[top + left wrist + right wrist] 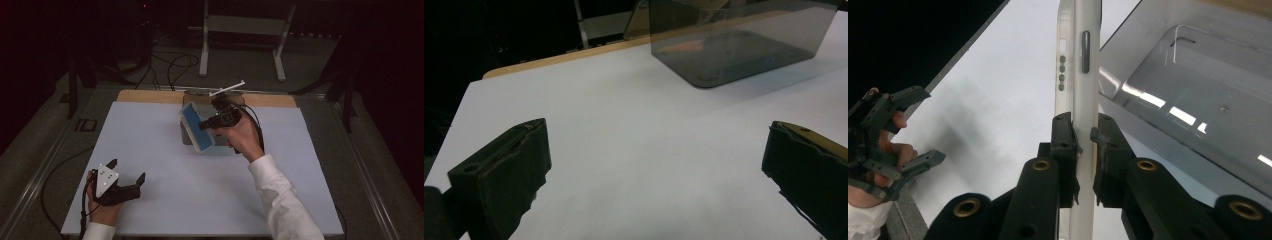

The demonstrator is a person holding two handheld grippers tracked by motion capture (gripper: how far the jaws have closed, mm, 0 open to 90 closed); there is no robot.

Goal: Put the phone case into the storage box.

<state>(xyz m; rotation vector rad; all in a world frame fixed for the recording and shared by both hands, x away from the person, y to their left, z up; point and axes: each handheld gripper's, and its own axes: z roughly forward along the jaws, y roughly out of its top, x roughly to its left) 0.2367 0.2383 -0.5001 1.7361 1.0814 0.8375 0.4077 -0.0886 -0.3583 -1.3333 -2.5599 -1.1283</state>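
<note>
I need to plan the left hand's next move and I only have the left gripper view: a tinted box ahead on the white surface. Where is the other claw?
Observer: The right claw is shut on a phone, pinching its two flat faces.
Operator: Where is that phone relative to the box?
Observer: In the high view it is held tilted above the tinted box, blue face up and toward the table's left. I cannot tell whether it touches the box.
Operator: And where does my own claw sit on the table?
Observer: The left claw is near the front left corner of the white table top, well apart from the box.
</note>
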